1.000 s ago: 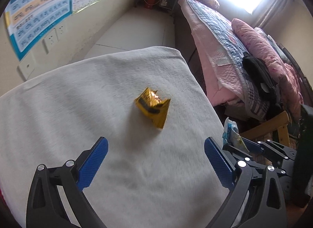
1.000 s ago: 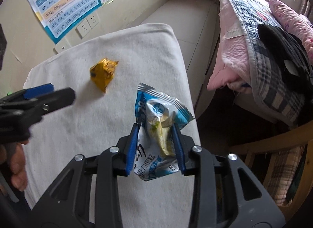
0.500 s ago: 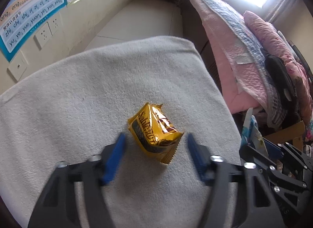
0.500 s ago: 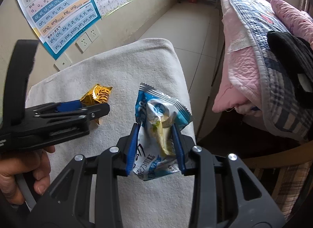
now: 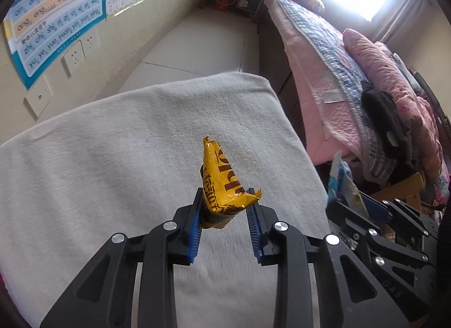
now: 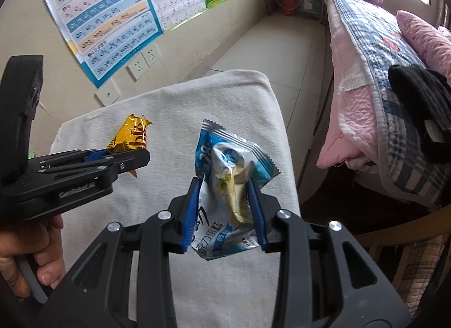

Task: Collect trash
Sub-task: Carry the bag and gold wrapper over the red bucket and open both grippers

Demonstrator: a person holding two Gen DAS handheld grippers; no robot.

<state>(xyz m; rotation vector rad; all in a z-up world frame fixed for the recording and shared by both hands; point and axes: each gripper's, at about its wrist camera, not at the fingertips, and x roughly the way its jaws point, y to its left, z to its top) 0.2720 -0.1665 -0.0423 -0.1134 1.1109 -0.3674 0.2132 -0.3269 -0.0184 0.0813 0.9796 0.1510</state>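
My left gripper is shut on a crumpled yellow snack wrapper and holds it above the table covered with a grey-white cloth. From the right wrist view the same wrapper sticks out of the left gripper at the left. My right gripper is shut on a blue and white snack wrapper, held above the cloth's right part. That wrapper and the right gripper also show at the right edge of the left wrist view.
A bed with pink and plaid quilts stands to the right, with a black item on it. A wall with posters and sockets is on the left. A tiled floor aisle runs beyond the table. A wooden chair stands at the lower right.
My left gripper moved onto the yellow wrapper, shut on it and lifted it off the cloth. My right gripper kept hold of the blue wrapper and rose slightly.
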